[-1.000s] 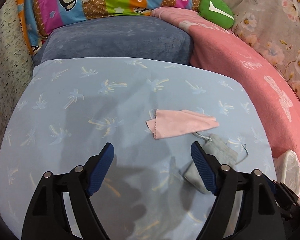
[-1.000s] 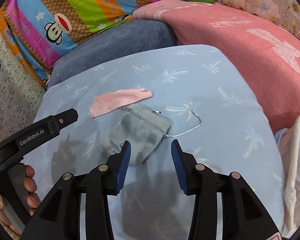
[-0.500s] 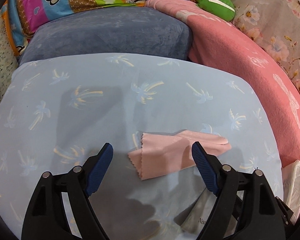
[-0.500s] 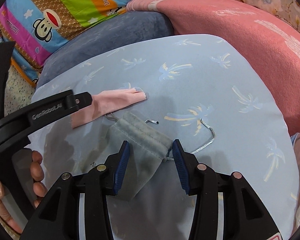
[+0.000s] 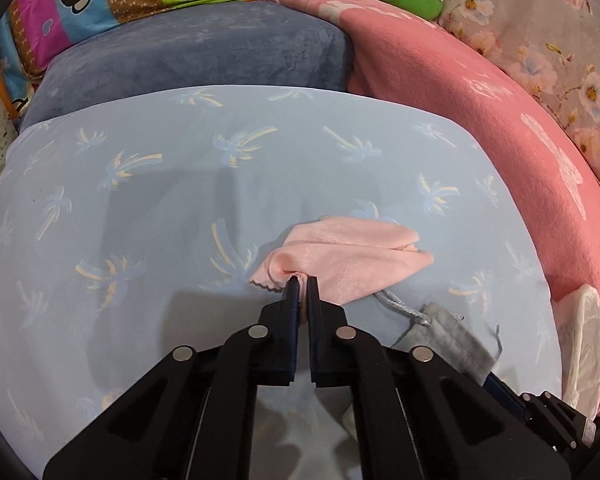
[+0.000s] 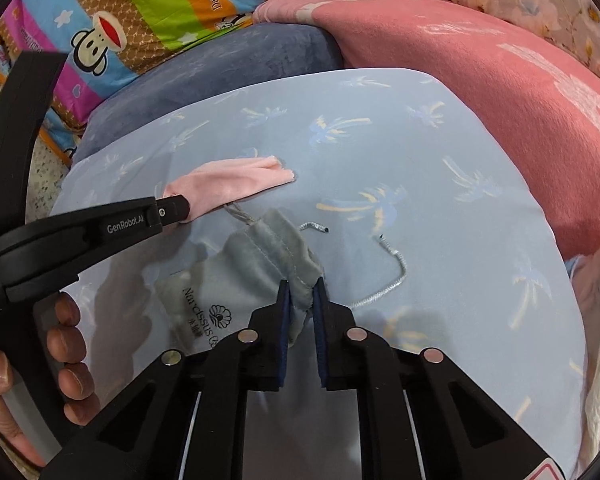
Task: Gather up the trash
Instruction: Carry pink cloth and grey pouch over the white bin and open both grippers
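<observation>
While both pairs just closed, left fingers (image 5: 301, 280) pinch pink cloth (image 5: 352, 260) (right fingers (image 6: 301, 287): grey pouch (image 6: 256, 276)).

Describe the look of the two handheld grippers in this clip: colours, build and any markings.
Both the left gripper and the right gripper share one build: matte black angular linkage arms with round silver pins at the pivots, and jaws faced with dark blue ribbed pads. Seen from the right wrist view, the left gripper carries white "GenRobot.AI" lettering on its side. A bare hand holds its handle; no sleeve or cable shows.
</observation>
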### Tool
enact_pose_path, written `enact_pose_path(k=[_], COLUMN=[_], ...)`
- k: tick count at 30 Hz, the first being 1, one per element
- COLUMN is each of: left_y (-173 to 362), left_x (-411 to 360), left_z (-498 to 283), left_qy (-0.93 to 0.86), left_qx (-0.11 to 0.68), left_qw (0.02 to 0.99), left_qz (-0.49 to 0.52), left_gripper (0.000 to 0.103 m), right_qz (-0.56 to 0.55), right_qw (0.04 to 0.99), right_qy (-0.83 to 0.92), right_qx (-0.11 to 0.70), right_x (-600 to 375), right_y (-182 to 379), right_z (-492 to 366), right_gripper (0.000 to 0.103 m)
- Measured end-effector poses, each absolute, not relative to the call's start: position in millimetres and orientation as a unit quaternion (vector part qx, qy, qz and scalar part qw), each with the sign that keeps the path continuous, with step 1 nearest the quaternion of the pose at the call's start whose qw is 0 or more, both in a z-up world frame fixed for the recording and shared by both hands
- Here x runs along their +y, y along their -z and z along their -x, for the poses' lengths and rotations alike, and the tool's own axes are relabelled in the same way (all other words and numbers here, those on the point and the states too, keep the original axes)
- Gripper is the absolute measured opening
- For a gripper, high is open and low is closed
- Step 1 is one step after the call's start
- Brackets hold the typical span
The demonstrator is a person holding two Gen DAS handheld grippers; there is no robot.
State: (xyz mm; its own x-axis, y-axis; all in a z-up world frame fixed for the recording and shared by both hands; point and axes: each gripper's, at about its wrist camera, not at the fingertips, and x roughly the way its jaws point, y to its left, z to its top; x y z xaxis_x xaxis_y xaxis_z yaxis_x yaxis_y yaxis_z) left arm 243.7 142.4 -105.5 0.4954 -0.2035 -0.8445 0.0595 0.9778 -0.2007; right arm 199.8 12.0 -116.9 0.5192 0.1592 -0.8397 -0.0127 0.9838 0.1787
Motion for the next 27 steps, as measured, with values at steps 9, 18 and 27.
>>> enact_pose_path(k=[9,18,27], left_y=[67.0,20.2,-8.4], left_x=[115.0,62.7,0.6], left_z=[-208.6,-169.0,-137.2], left_qy=[0.102,0.147,0.197], left_qx=[0.47,0.432,0.408], left_qw=[0.874,0.889,0.891], left_qz=[0.068,0.046,0.02], left_gripper=[0.003,0.003,0.004], right_qz=[-0.118,-0.143,-0.167], right_qw=[0.886,0.907,0.918], right_qy=[-0.014,0.016,0.065], right_qx=[0.449,0.396,0.354], right_x=[-45.5,-101.7,-177.3], right_y=[72.7,20.1,-12.9], right_z=[-156.8,-113.1,-65.4], right_gripper=[0.009,0.009,0.009])
